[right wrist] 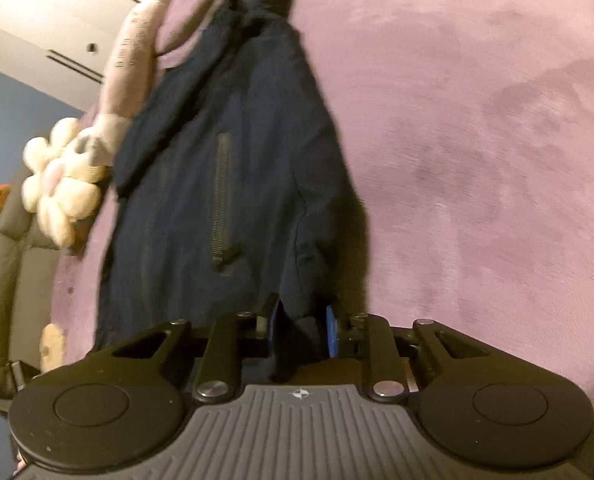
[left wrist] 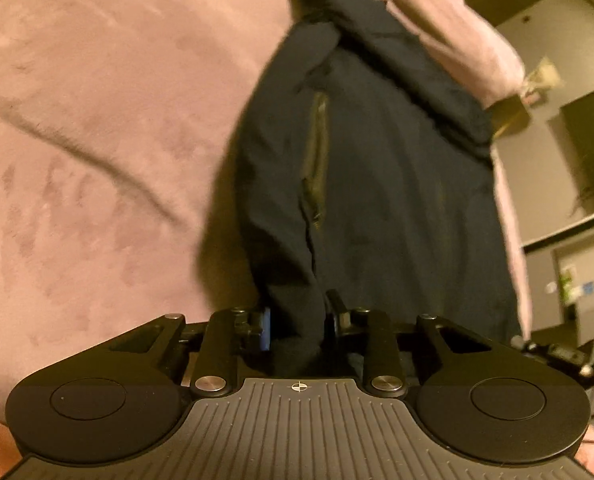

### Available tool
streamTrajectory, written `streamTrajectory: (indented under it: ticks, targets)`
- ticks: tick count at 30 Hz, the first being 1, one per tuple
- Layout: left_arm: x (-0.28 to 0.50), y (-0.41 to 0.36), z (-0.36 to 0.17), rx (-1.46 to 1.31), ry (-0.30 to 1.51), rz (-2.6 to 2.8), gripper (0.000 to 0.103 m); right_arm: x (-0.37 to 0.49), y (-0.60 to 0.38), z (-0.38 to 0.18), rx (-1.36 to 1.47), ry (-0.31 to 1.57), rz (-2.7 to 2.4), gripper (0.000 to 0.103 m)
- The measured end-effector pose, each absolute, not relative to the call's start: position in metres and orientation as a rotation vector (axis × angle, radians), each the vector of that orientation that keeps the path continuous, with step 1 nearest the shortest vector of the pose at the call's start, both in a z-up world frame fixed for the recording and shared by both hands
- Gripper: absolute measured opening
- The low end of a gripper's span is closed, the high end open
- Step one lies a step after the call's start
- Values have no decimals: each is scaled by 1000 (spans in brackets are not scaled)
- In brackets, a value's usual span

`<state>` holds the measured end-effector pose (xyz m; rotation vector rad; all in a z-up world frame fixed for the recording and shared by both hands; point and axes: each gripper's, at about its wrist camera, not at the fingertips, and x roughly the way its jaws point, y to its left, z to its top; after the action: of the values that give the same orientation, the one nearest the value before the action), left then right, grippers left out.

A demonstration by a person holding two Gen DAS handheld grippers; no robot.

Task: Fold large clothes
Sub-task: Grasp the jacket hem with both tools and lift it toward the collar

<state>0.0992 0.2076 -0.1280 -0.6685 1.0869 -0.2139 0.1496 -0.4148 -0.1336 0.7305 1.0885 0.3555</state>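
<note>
A dark navy jacket [left wrist: 377,184] with zipped pockets lies lengthwise on a pink plush blanket [left wrist: 97,120]. In the left wrist view its near hem bunches between the blue-padded fingers, and my left gripper [left wrist: 301,320] is shut on that hem. The right wrist view shows the same jacket [right wrist: 225,184] stretching away from the camera, a pocket zip [right wrist: 221,200] on its front. My right gripper [right wrist: 301,320] is shut on the jacket's near edge, cloth filling the gap between its pads. The far collar end of the jacket is blurred.
A cream flower-shaped plush cushion [right wrist: 57,188] and a pale soft toy [right wrist: 129,64] lie at the blanket's left edge. A grey sofa arm [right wrist: 1,280] stands beyond. Walls and a dark doorway [left wrist: 589,148] are at the right. The pink blanket [right wrist: 477,160] spreads wide beside the jacket.
</note>
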Motion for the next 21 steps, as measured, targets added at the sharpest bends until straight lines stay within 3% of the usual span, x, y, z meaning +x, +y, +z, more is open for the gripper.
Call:
streamTrajectory:
  ticks: [8,21]
  targets:
    - [125,210,-65,-841,824,-275,22,187,-407,-89,824,909,441,21]
    - [274,233,-20,-942,665,-152,22,345,-393,-24,801,634,269,21]
